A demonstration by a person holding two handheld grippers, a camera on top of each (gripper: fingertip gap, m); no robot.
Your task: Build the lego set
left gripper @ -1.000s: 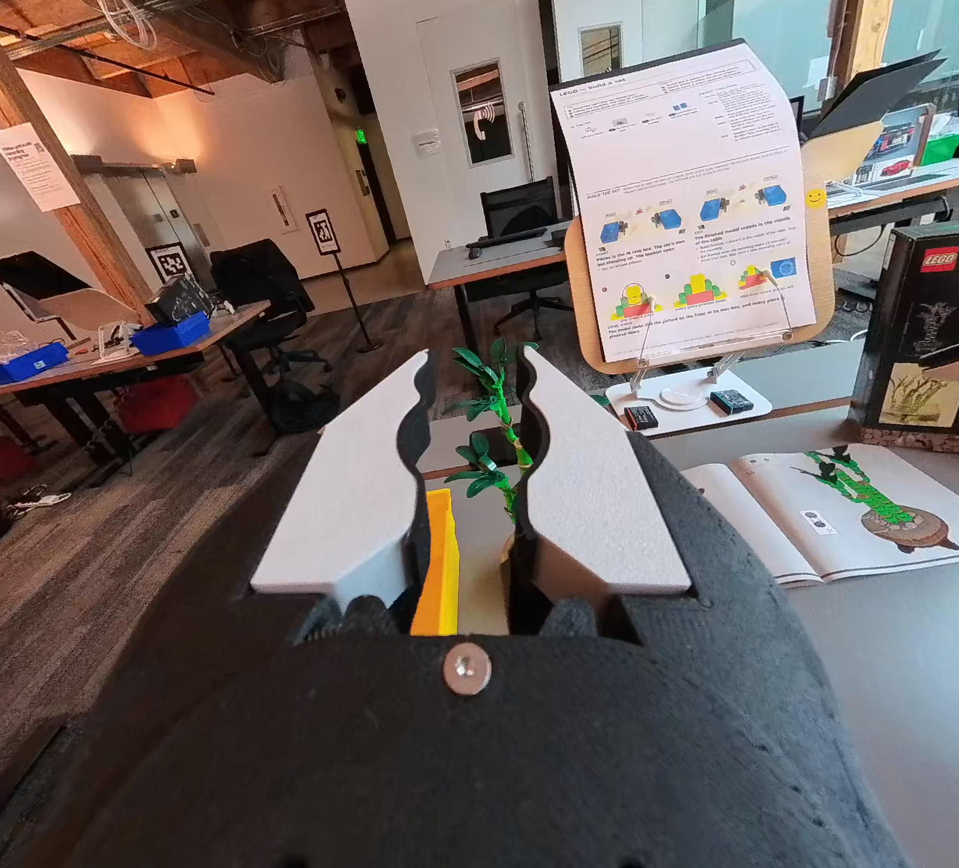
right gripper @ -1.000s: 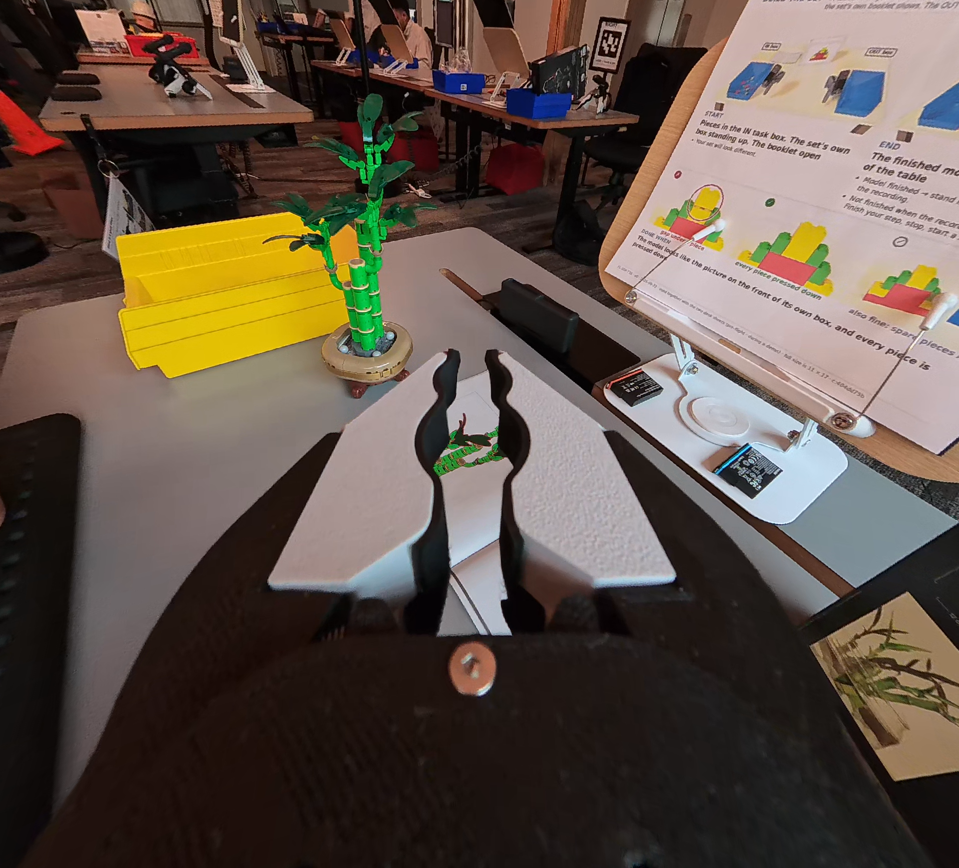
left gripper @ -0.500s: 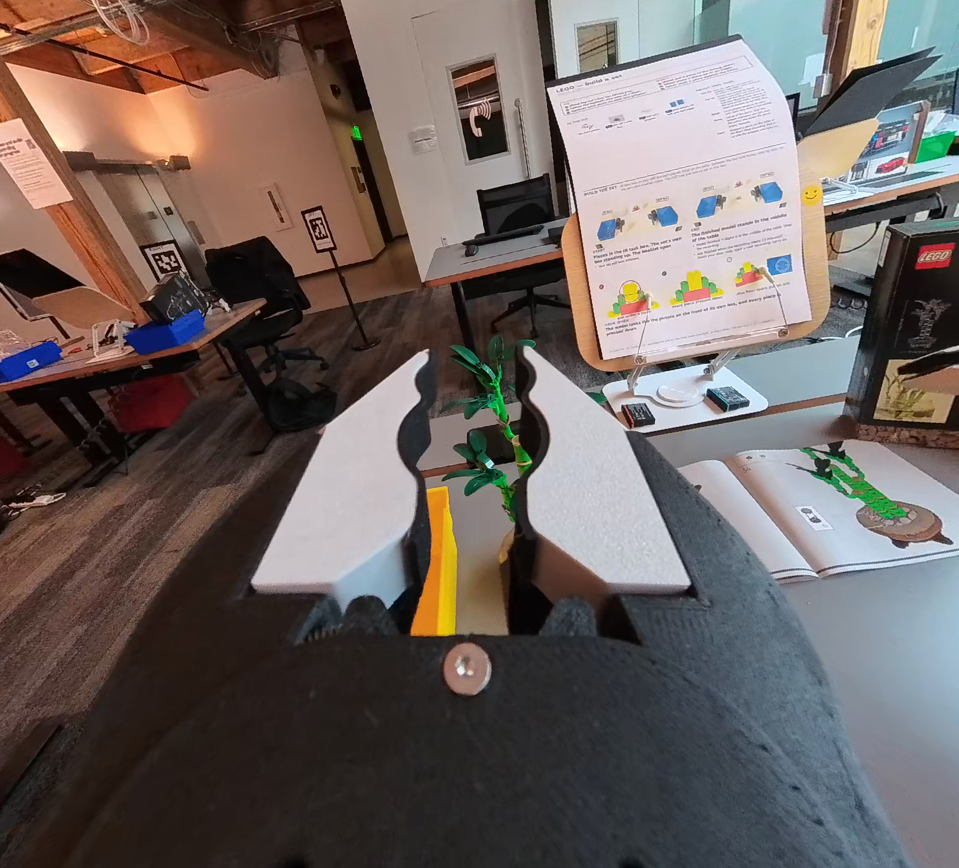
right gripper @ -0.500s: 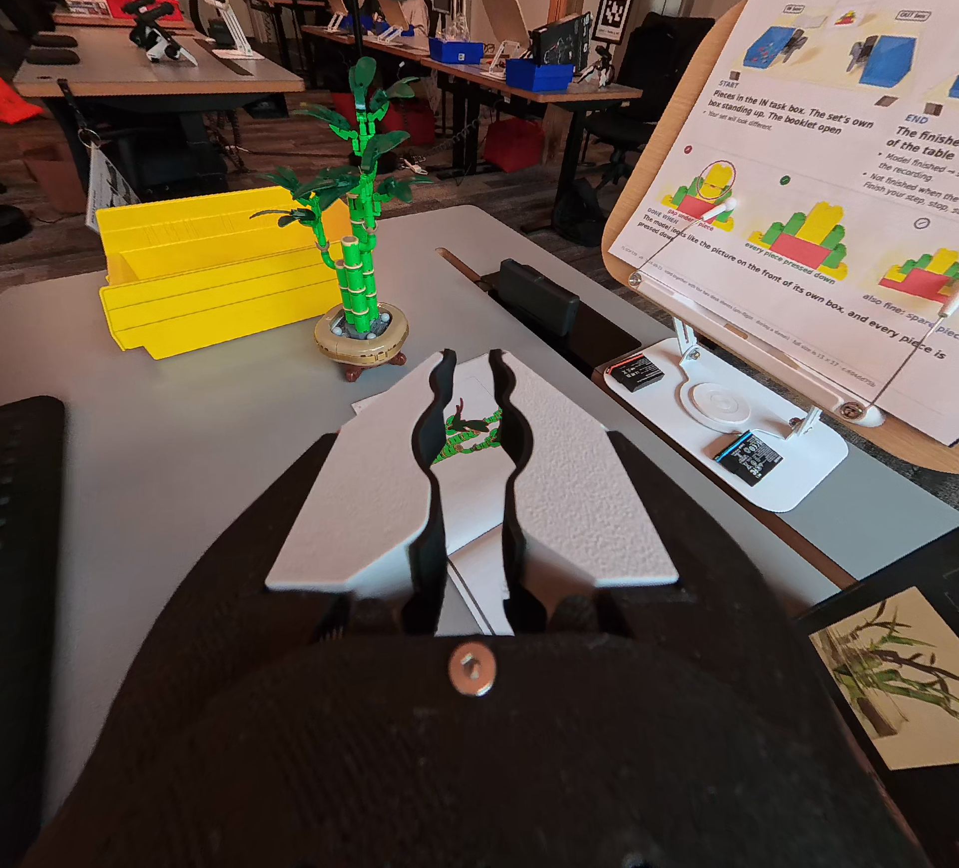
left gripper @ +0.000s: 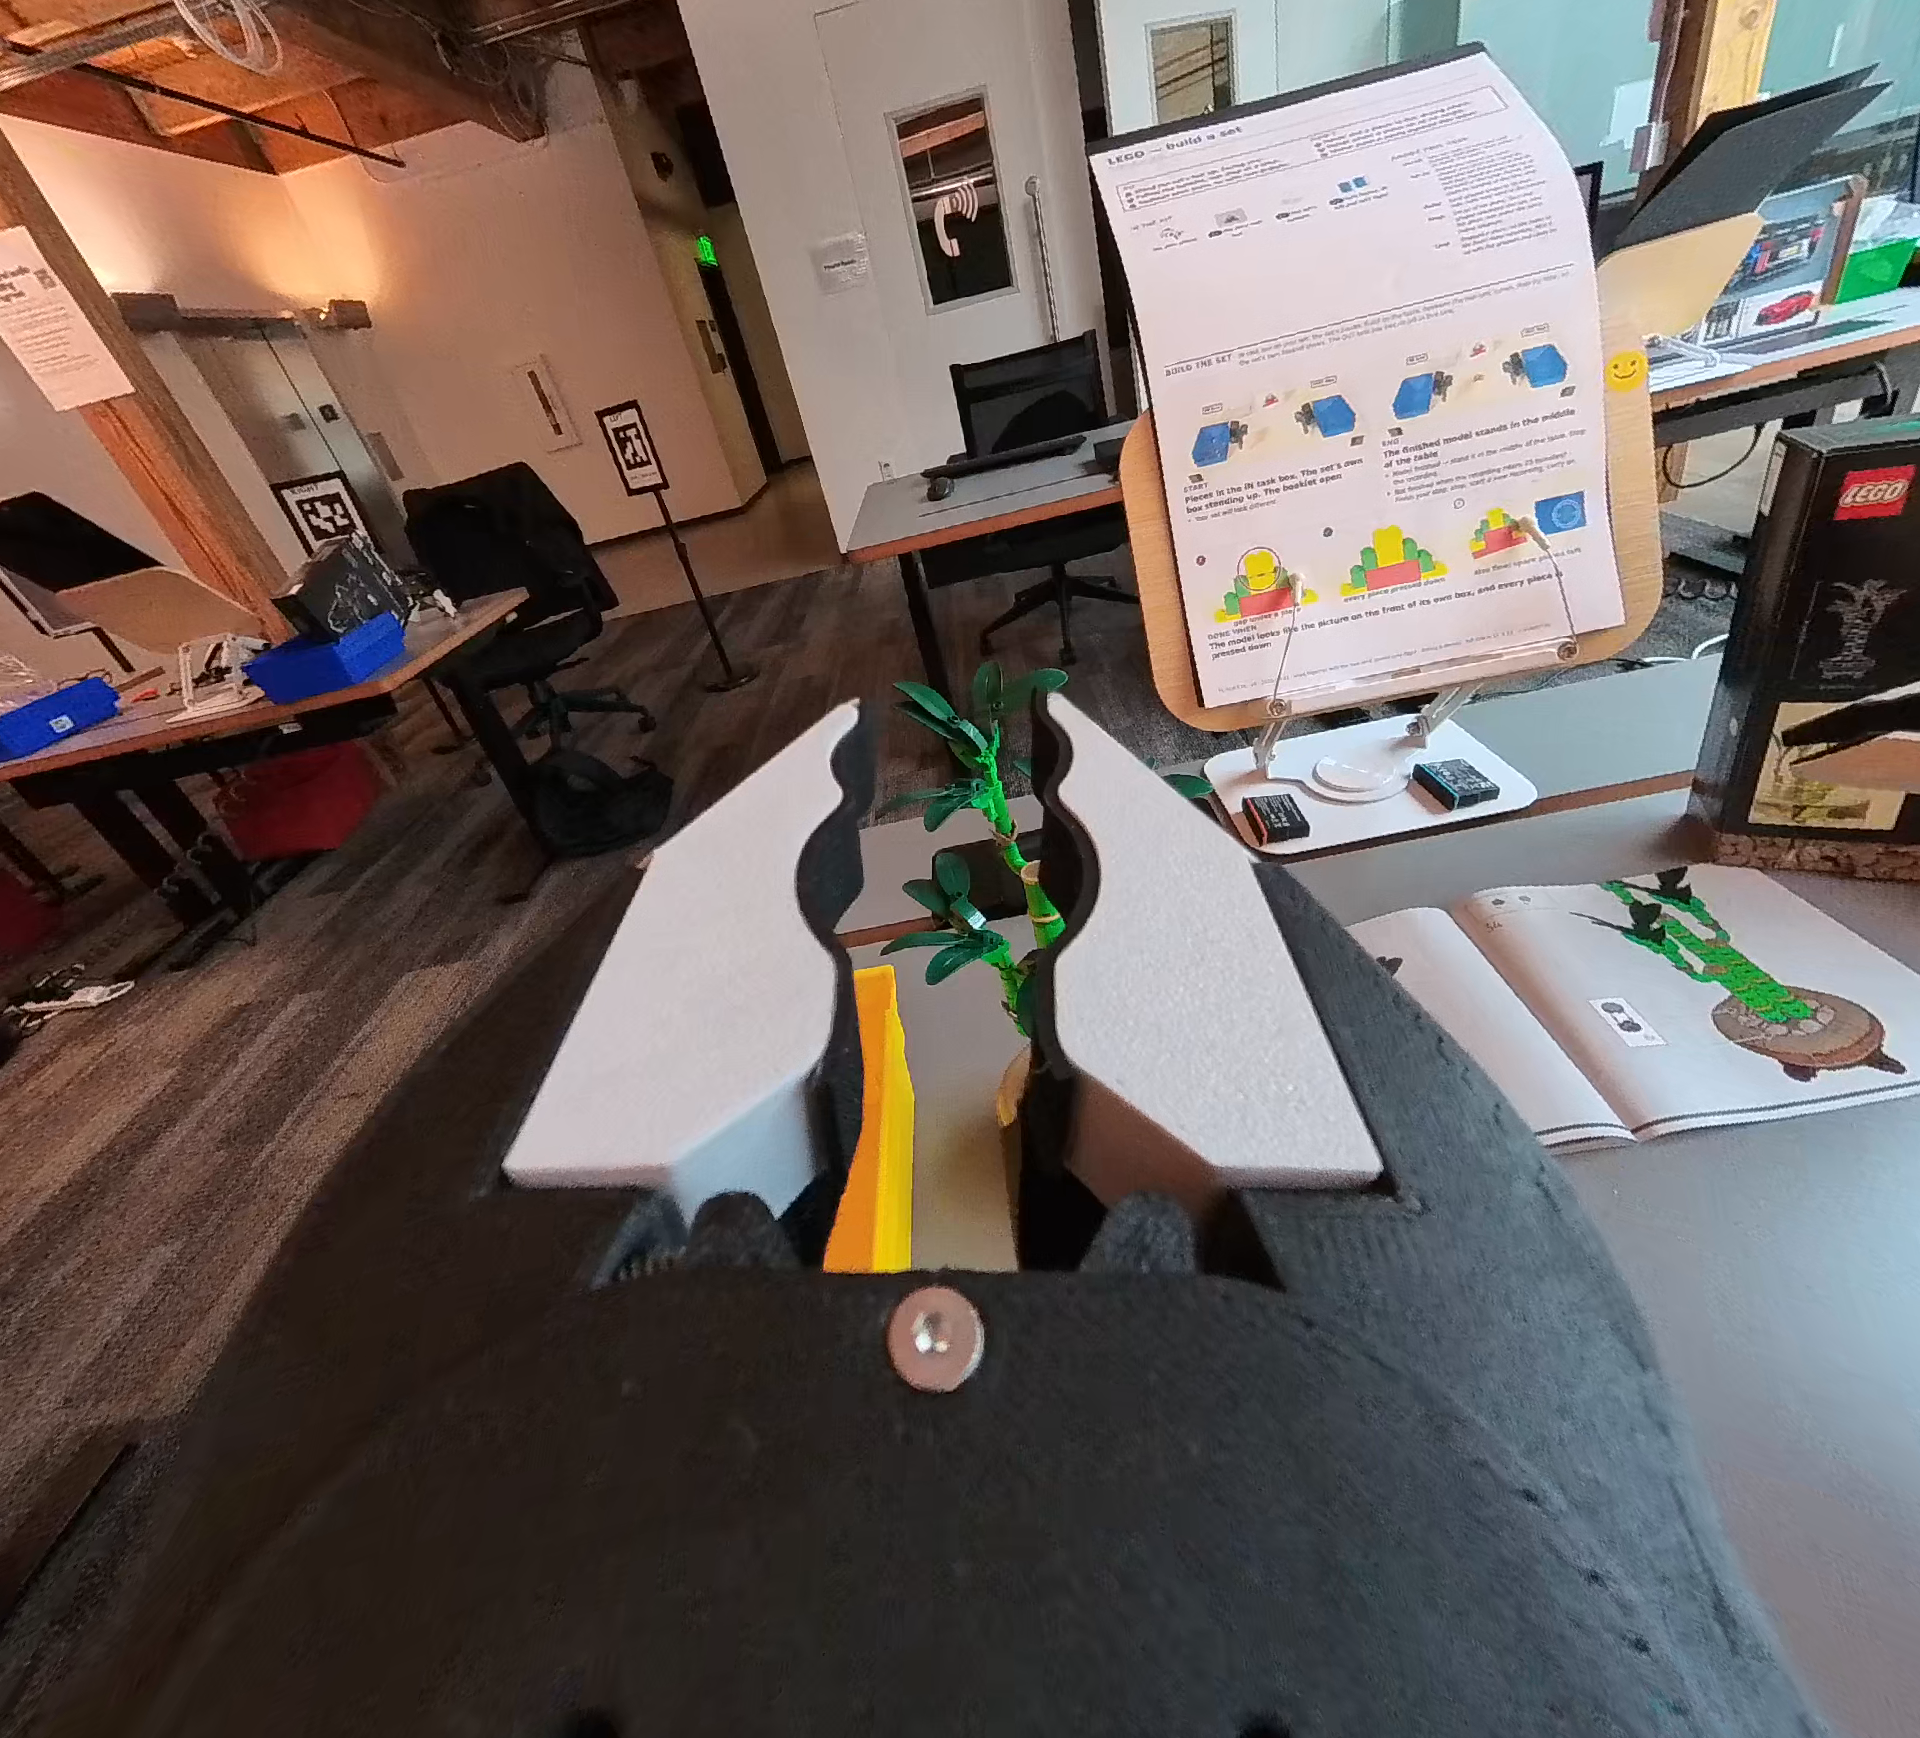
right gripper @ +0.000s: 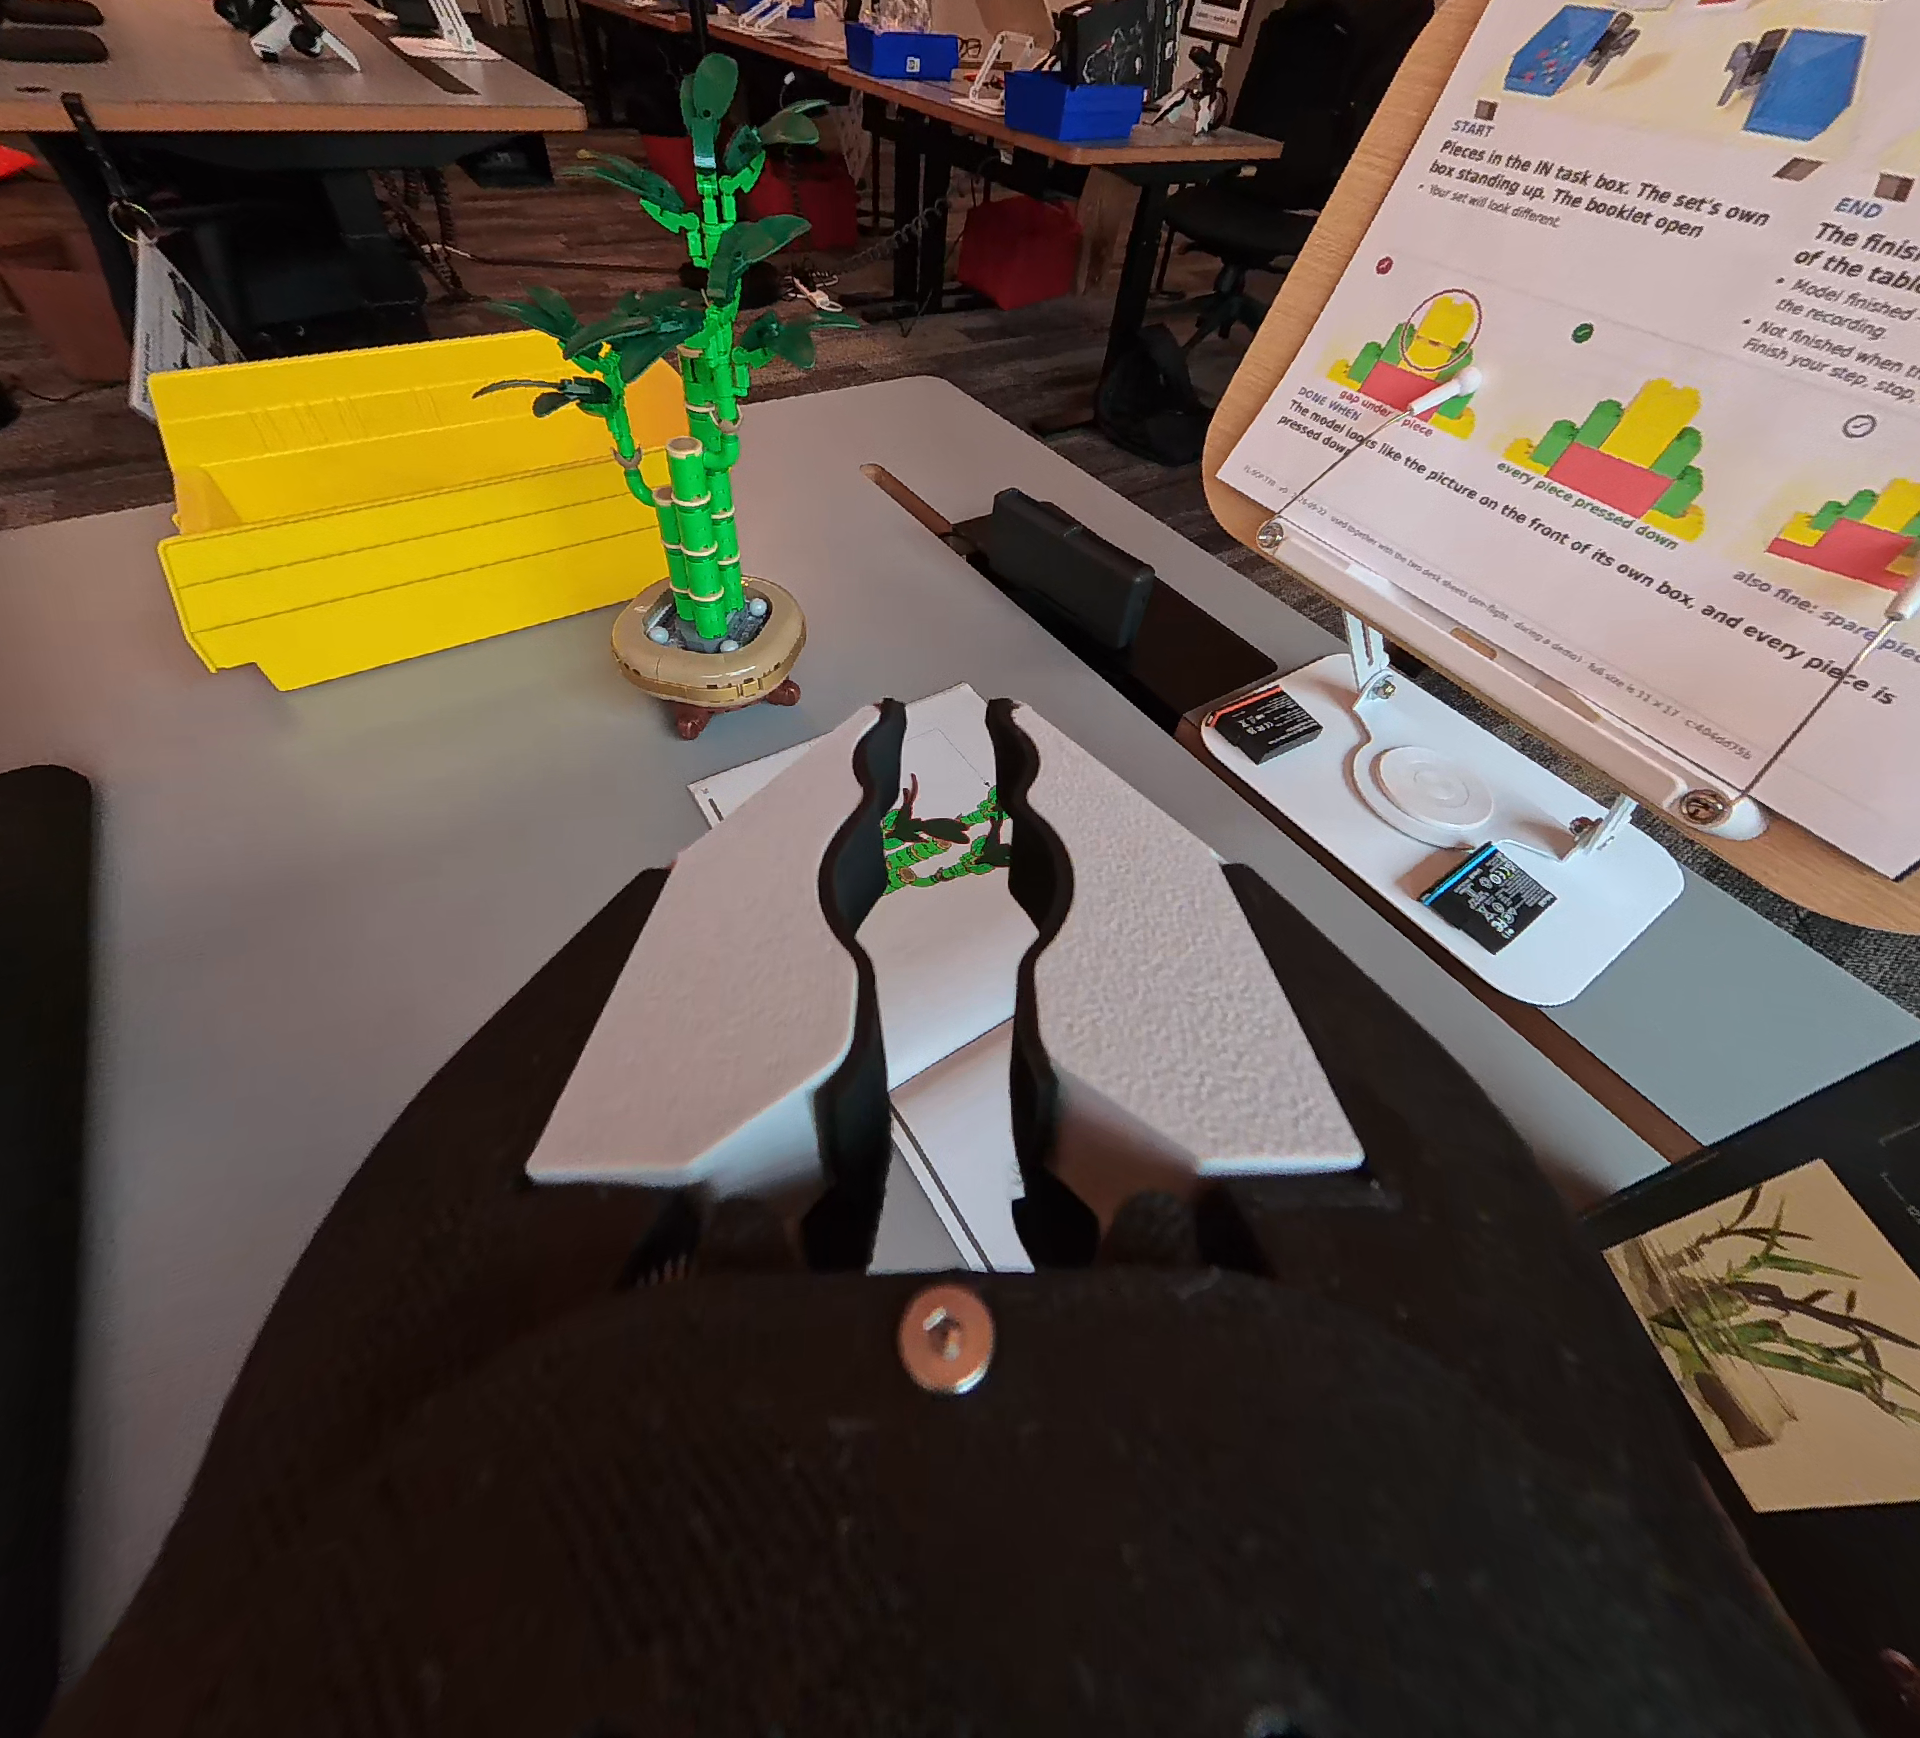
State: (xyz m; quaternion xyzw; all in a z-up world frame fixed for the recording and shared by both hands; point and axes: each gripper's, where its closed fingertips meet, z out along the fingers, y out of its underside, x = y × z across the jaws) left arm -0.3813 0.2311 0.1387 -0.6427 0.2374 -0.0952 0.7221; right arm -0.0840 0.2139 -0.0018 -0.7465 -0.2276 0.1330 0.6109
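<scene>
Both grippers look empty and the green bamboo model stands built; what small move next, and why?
Probably withdraw both grippers and stop: the green brick bamboo model stands upright in its tan pot, apart from the yellow plastic bin, and the left gripper and right gripper are open, holding nothing.

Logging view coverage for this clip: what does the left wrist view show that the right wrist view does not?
Only the left wrist view shows the left gripper, open and empty, and the set's black box standing upright.

Only the right wrist view shows the right gripper, open and empty, and the model's tan pot in full.

Both show the bamboo model, yellow bin, open booklet and instruction sheet.
</scene>
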